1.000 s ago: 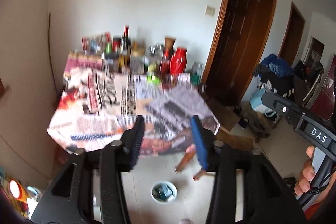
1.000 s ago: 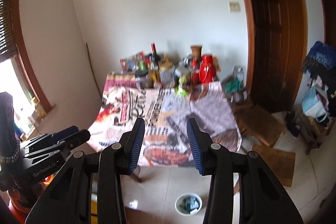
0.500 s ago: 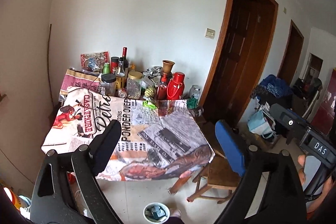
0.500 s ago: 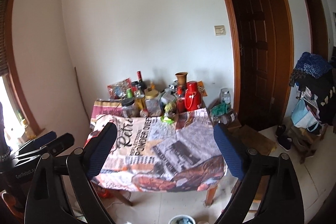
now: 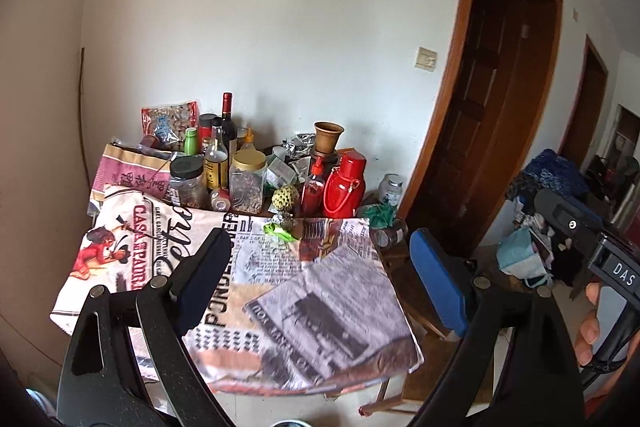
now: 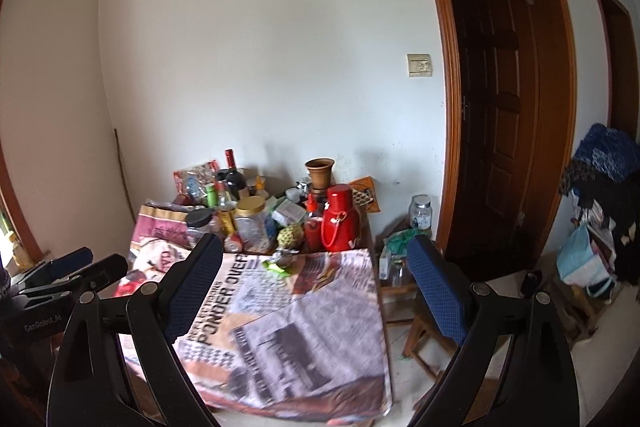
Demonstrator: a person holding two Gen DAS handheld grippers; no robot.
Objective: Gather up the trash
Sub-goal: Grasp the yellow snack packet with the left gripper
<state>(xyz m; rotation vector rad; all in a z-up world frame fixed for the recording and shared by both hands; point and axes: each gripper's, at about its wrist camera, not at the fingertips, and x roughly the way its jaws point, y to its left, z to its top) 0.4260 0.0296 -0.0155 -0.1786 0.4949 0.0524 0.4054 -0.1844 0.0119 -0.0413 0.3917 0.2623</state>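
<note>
I hold the left claw [image 5: 316, 279] and right claw [image 6: 314, 285] spread, nothing between them, ready to take the green wrapper [image 5: 278, 229] lying before the red flask [image 5: 345, 185] on the bench [image 5: 320, 307].

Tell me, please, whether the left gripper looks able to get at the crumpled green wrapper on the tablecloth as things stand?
Probably yes: the left gripper is open and empty, and the green wrapper lies on bare tablecloth ahead, in front of the jars, with nothing between.
</note>
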